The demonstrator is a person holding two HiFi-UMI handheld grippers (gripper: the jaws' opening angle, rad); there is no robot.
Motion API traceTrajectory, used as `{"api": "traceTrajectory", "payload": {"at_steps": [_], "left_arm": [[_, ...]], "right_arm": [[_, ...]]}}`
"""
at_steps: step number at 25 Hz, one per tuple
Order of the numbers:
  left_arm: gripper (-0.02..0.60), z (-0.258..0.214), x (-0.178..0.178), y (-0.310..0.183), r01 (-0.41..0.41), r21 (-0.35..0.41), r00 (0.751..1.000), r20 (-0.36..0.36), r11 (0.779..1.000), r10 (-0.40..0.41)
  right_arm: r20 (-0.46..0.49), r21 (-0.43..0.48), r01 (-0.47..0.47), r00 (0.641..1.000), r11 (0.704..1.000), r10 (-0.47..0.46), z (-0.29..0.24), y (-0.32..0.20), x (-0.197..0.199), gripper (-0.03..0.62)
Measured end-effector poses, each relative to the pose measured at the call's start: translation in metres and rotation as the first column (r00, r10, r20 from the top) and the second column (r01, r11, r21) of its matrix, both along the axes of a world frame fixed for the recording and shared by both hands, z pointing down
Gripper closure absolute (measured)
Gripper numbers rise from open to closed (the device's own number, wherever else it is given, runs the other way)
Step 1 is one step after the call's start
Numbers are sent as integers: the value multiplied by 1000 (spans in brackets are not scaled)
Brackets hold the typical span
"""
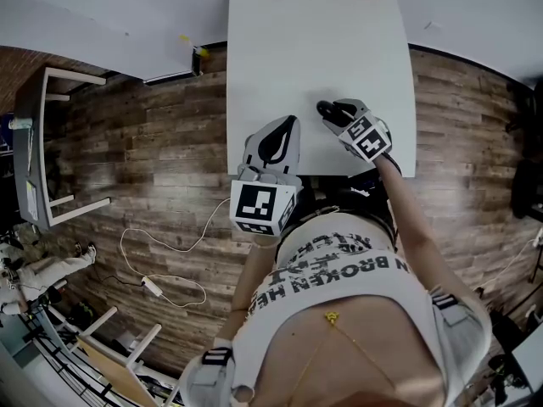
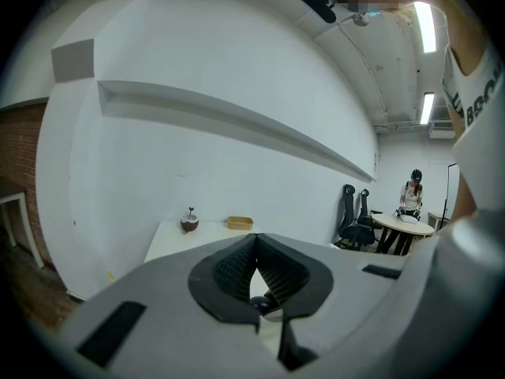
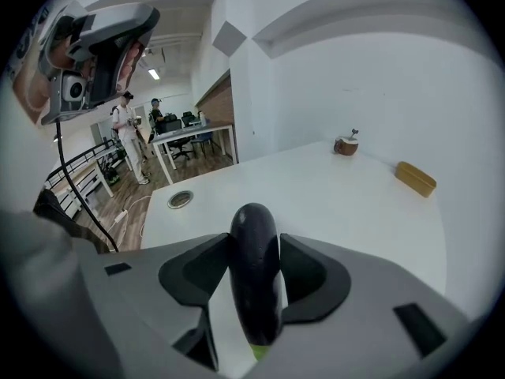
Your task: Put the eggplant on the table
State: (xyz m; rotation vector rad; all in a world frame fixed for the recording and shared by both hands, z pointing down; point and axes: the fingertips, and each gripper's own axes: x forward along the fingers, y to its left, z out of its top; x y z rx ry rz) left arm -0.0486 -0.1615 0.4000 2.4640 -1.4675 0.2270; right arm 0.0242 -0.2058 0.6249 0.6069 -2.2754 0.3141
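**Head view.** The right claw (image 1: 338, 115) hangs over the near right part of the white tabletop (image 1: 314, 49), tipped downward. The dark eggplant (image 1: 326, 108) pokes out of it toward the far side. I judge the tilt is meant to bring the eggplant's free end to the surface first. Whether it touches the tabletop cannot be told here. The left claw (image 1: 280, 140) sits just to the left at the near edge, apparently keeping clear.

**Left gripper view.** The left claw (image 2: 254, 243) is clenched, its tips meeting with nothing gripped. It points across the tabletop (image 2: 170, 243) toward the far wall.

**Right gripper view.** The right claw (image 3: 254, 243) grasps the eggplant (image 3: 254, 283) with a pad pressed on each flank. The eggplant runs lengthwise along the claw, which should let it be laid flat. It is glossy, smooth and purple-black, with a rounded far tip and a bit of green at the near stem end. The tabletop (image 3: 355, 204) beneath is bare, and a tan tray (image 3: 416, 178) lies well apart on the far right.
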Motion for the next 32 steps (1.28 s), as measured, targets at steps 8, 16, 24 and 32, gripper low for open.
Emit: {"api": "traceTrajectory", "payload": {"at_steps": [8,16,24,32], "left_arm": [[575,7,-6,5,13,-15,1000,2,1000,-13],[575,8,-7,11,19,-21,1000,2,1000,-19],[575,9,-6,9,23,-21,1000,3,1000,-22],[575,10,-4,11,15,-20,1000,3,1000,-15]], "right_arm": [[-53,-63,-27,998,998,23,33,3,8,391],[-93,-76,-43,995,996,36,47,8,15,391],[-92,-83,-50,995,995,42,54,7,19,391],[-88,-85,-51,995,995,43,55,8,18,391]]}}
